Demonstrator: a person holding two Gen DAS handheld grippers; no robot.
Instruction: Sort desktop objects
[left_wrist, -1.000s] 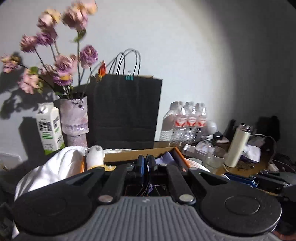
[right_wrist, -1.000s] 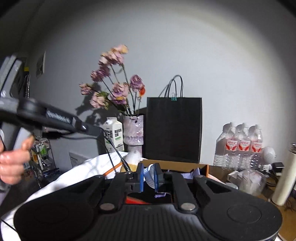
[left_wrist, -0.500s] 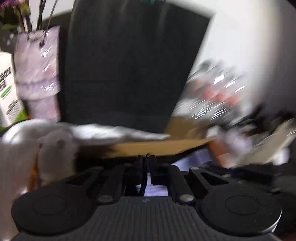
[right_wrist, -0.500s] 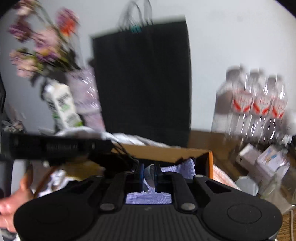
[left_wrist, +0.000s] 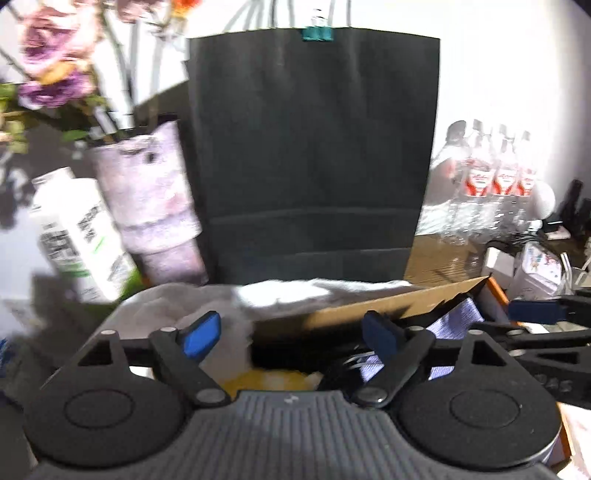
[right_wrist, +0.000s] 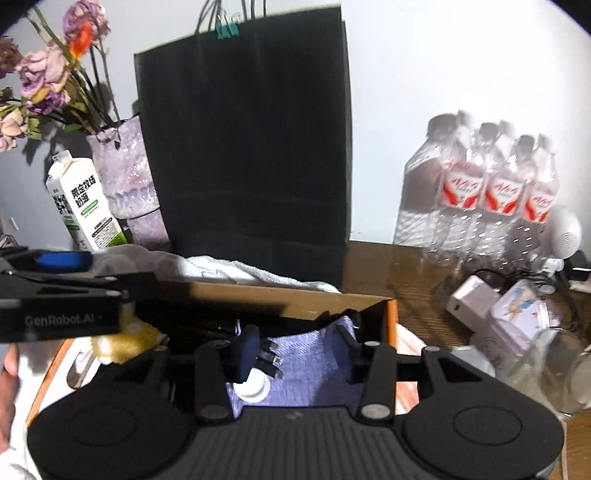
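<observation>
An open cardboard box (right_wrist: 295, 301) with an orange edge holds a lilac cloth (right_wrist: 314, 354), a small white round object with black connectors (right_wrist: 255, 384) and black cables. My right gripper (right_wrist: 295, 349) is open, fingers spread just above the box interior, over that white object. My left gripper (left_wrist: 291, 334) is open over the box's left part (left_wrist: 369, 306), above a yellow and white plush (left_wrist: 266, 376) and black cable (left_wrist: 347, 365). The left gripper shows at the left of the right wrist view (right_wrist: 62, 295).
A black paper bag (right_wrist: 247, 147) stands right behind the box. A milk carton (right_wrist: 85, 203) and a vase of flowers (right_wrist: 125, 177) stand at left. Water bottles (right_wrist: 491, 192), white boxes (right_wrist: 517, 314) and cables lie at right. A white towel (left_wrist: 295, 291) drapes the box's back.
Both grippers were shut, the left on a black cable and the right on a white object; they have moved forward and down over the box and now stand open, the items lying below.
</observation>
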